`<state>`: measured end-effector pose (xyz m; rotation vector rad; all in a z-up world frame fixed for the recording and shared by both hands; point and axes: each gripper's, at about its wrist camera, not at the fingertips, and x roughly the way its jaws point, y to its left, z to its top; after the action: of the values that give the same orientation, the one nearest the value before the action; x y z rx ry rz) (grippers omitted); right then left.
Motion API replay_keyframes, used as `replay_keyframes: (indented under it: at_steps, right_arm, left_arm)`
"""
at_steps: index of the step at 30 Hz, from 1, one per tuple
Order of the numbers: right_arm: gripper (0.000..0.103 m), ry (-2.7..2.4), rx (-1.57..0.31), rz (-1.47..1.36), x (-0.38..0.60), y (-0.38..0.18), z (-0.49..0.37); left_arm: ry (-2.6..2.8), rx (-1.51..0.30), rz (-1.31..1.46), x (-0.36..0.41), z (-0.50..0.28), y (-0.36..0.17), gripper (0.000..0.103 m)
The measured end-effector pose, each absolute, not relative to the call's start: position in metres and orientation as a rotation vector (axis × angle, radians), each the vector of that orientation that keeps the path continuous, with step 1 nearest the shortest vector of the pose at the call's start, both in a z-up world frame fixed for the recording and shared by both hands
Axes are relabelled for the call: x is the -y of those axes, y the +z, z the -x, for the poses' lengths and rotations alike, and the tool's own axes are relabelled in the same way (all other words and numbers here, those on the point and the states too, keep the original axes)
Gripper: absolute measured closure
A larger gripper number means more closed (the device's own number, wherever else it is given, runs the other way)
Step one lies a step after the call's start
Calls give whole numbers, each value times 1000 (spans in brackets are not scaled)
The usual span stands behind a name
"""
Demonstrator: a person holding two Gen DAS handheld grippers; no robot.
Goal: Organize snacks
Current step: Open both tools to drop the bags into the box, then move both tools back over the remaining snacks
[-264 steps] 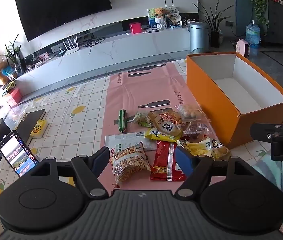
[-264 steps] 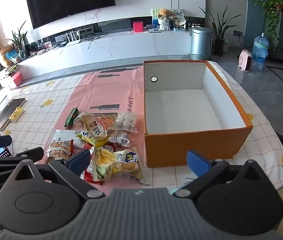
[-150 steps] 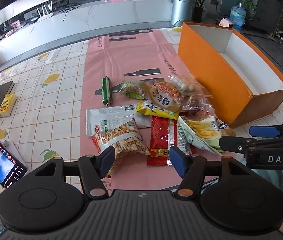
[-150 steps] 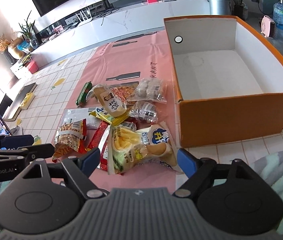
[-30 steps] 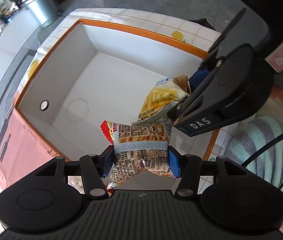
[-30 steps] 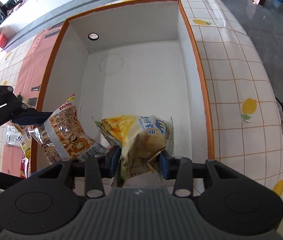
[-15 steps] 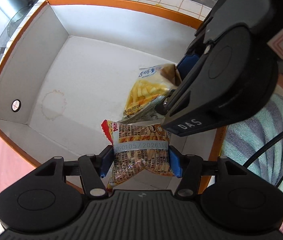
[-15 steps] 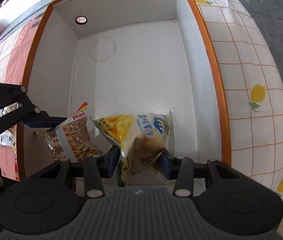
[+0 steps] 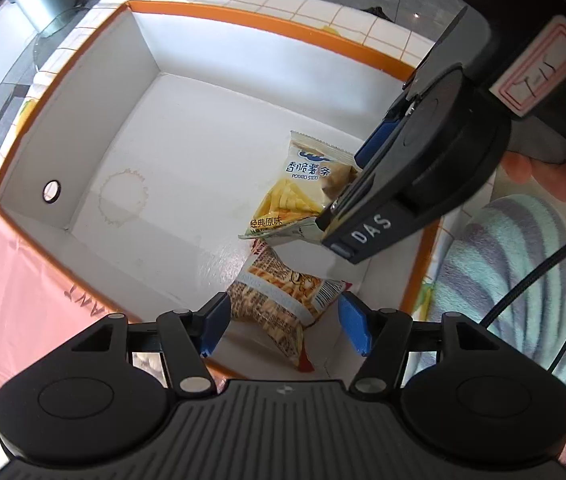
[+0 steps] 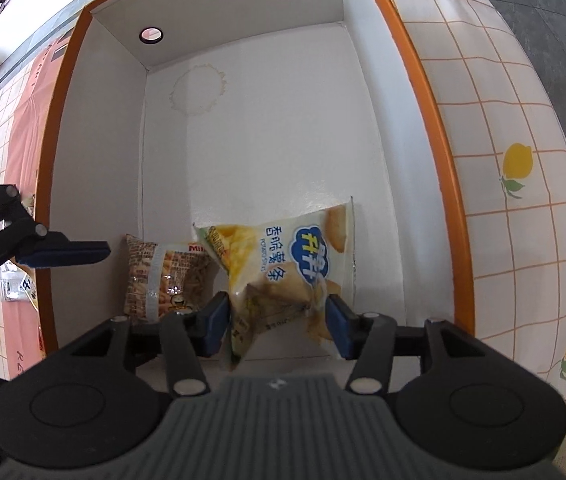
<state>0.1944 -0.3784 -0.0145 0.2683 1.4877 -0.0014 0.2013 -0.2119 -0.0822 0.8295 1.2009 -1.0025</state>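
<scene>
The orange box [image 9: 267,18] with white inside sits below both grippers; it also shows in the right wrist view [image 10: 423,80]. My left gripper [image 9: 283,322] is open above the brown snack-stick bag [image 9: 279,300], which lies on the box floor in the near corner. My right gripper [image 10: 279,316] holds the yellow potato-sticks bag [image 10: 283,264] between its fingers, low inside the box. In the left wrist view that bag [image 9: 303,184] hangs from the right gripper next to the brown bag. The brown bag also shows in the right wrist view [image 10: 163,276].
The pink mat [image 9: 15,292] lies left of the box, with a few snack packets [image 10: 19,280] just visible outside its left wall. The lemon-print tablecloth [image 10: 523,160] runs to the table edge on the right. The far half of the box floor holds nothing but a ring stain [image 10: 199,88].
My left gripper has opened and the brown snack-stick bag has dropped onto the box floor. My right gripper has lowered the potato-sticks bag deeper into the box.
</scene>
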Motion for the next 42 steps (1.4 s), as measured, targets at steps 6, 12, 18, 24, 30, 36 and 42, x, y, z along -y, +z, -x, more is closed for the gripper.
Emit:
replay_keyframes:
  at_steps: [6,12,18,24,30,36,42]
  right_arm:
    - [48,-9,-1438,-273,376,8,-182]
    - [47,6,-1372,-260,366,39,-162]
    - [47,31,-1311,-228,350,71,-136]
    - [47,76,-1208,-206,329,97,-109]
    - [46,141,-1093,-219,296,105,-76]
    - [46,172,-999,-253,266,100,-41]
    - [46,171,-887,-255,238,94,-10]
  left_arm:
    - [-975,-1159,-748,195,-188,-57,31]
    - [-948,-1092,-657,169,-165,-20,30]
    - [-857,-1049,-544,140,-144,10,30]
    - [-732,-990,-409,97,-121,33,30]
    - [-571,-931,-264,51,-99,39,30]
    - [-456,-870,-128,13,-73,39,30]
    - [-380,-818,-77,-17,-46,28,30]
